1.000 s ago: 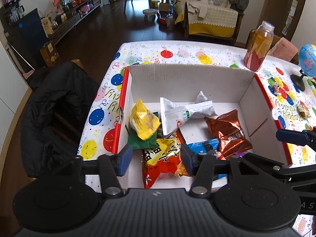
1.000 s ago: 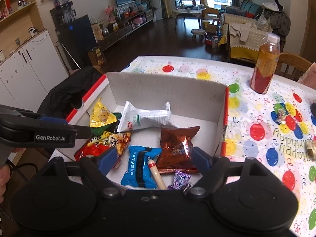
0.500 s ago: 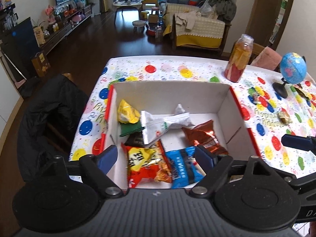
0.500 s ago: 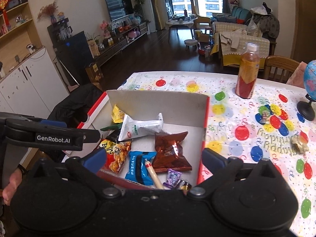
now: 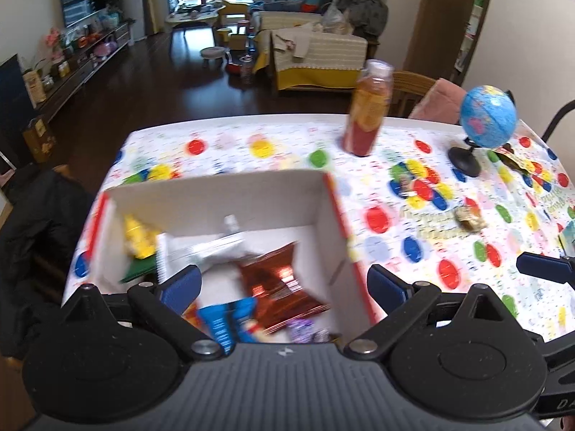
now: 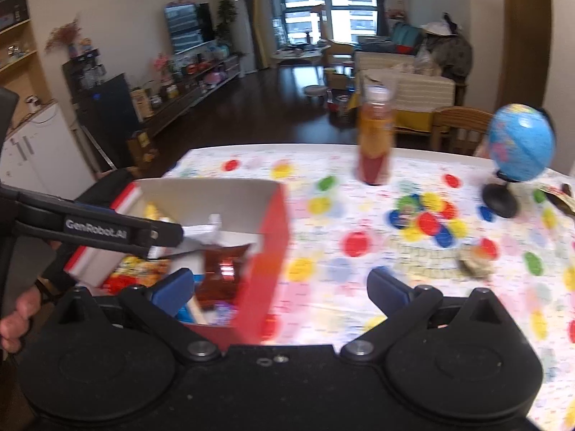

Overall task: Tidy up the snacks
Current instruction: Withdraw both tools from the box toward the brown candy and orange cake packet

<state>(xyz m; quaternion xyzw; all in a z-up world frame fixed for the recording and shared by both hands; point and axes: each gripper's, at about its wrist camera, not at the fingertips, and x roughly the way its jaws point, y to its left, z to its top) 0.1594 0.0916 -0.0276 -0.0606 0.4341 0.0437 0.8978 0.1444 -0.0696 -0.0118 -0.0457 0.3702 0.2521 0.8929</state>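
Note:
A white cardboard box with red edges point(image 5: 323, 215) point(image 6: 266, 230) sits on the balloon-print table. It holds several snack packs: a yellow one point(image 5: 138, 240), a white one point(image 5: 212, 249), a brown foil one point(image 5: 280, 282) point(image 6: 224, 269) and a blue one point(image 5: 219, 318). A small wrapped snack point(image 5: 469, 217) point(image 6: 474, 264) lies on the table right of the box. My left gripper point(image 5: 284, 283) is open and empty above the box's near side. My right gripper point(image 6: 282, 289) is open and empty, over the box's right wall and the table.
A juice bottle point(image 5: 368, 115) point(image 6: 375, 136) stands at the table's far side. A blue globe on a black stand point(image 5: 485, 122) point(image 6: 517, 151) stands at the far right, with another wrapper point(image 5: 514, 160) beside it. A black jacket on a chair point(image 5: 32, 237) is left of the table.
Both grippers have pulled back and swung right, away from the box. Their jaws have opened wider. The view now takes in the globe and the table's right part.

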